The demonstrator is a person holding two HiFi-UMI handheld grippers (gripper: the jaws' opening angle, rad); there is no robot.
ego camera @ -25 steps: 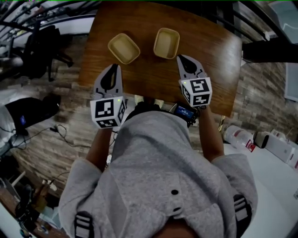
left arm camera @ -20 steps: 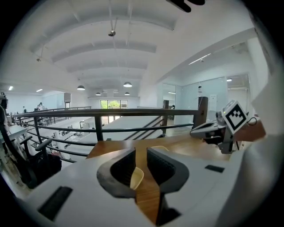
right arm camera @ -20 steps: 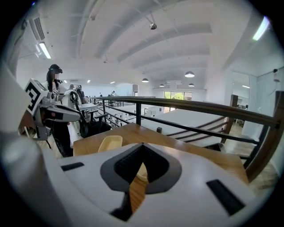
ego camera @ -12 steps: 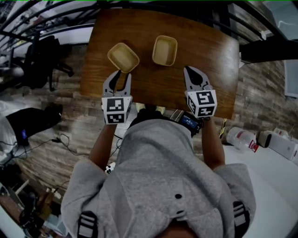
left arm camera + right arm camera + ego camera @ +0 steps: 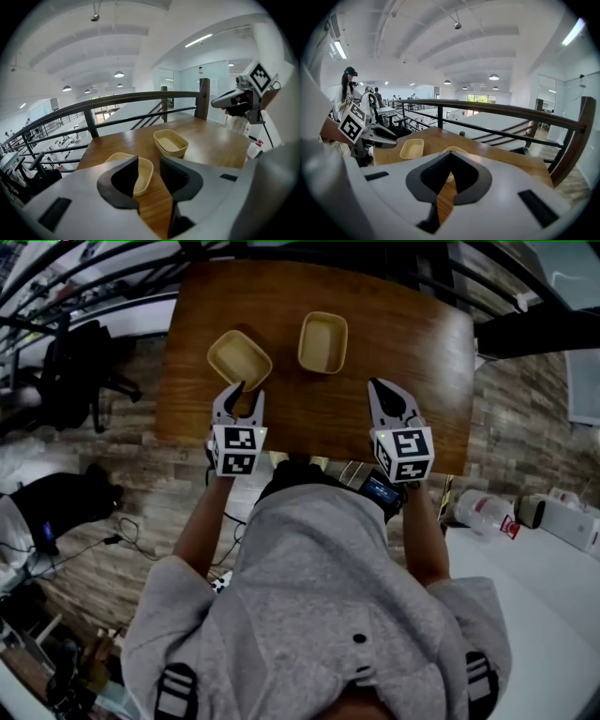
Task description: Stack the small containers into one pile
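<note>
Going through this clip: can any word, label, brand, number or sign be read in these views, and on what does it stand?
Nothing here can be read as text.
Left gripper and right gripper: their cubes carry square marker patterns only, no letters.
White jug on the floor: red label, too small to read.
Screen at the person's waist: lit, too blurred to read.
Left container and right container: no print visible.

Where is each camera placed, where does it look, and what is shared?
Head view: on head, looking down at brown wooden table, two beige plastic containers; grey hooded torso, both grippers show.
Left gripper view: on that gripper, along jaws just opening, gripping nothing; right gripper shows.
Right gripper view: on that gripper, along shut jaws; left gripper shows.
Shared: both containers.
</note>
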